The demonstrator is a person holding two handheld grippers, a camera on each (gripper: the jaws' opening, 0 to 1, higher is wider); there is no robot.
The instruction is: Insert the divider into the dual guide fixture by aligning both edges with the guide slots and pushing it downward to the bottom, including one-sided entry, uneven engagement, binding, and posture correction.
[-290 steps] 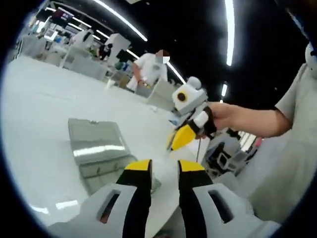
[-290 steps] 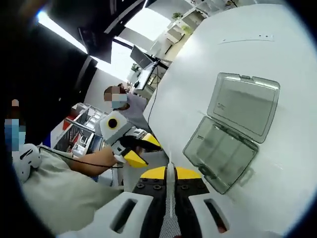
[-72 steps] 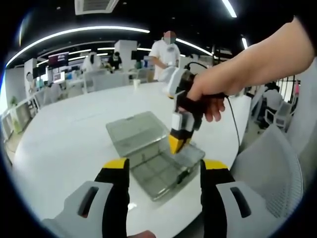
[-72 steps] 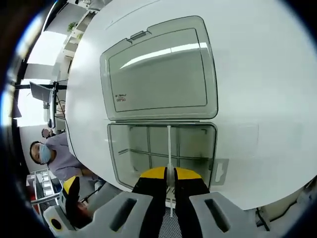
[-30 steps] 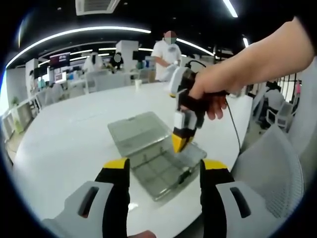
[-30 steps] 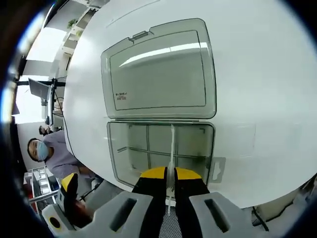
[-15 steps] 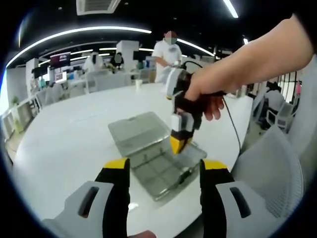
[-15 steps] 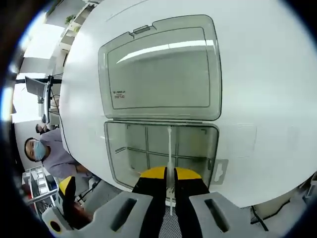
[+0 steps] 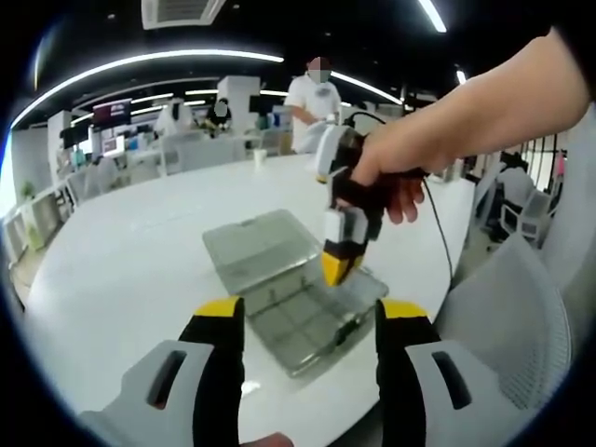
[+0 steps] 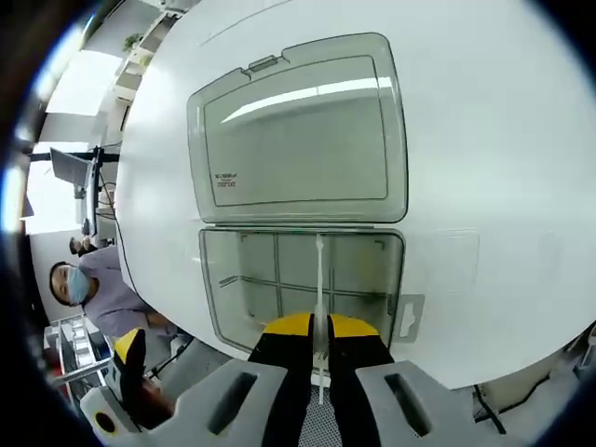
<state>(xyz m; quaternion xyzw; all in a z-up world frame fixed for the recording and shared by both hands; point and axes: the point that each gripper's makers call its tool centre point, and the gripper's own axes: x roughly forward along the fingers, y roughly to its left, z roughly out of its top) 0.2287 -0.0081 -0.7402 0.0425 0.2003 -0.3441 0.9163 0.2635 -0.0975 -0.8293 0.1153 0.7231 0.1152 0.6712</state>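
Here, the right tool (image 10: 319,326) is clamped on a thin translucent divider (image 10: 319,279), held edge-on over the tray of an open clear plastic organizer box (image 10: 303,284) on the white tabletop (image 10: 484,140). Lid (image 10: 298,130) lies flat behind the tray. Left tool (image 9: 305,312) gapes wide, holding nothing, near the tabletop edge, apart from the box.

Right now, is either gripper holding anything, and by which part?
The right gripper holds the thin white divider by its near end, edge-on between the shut jaws, over the open clear box. The left gripper is open and holds nothing.
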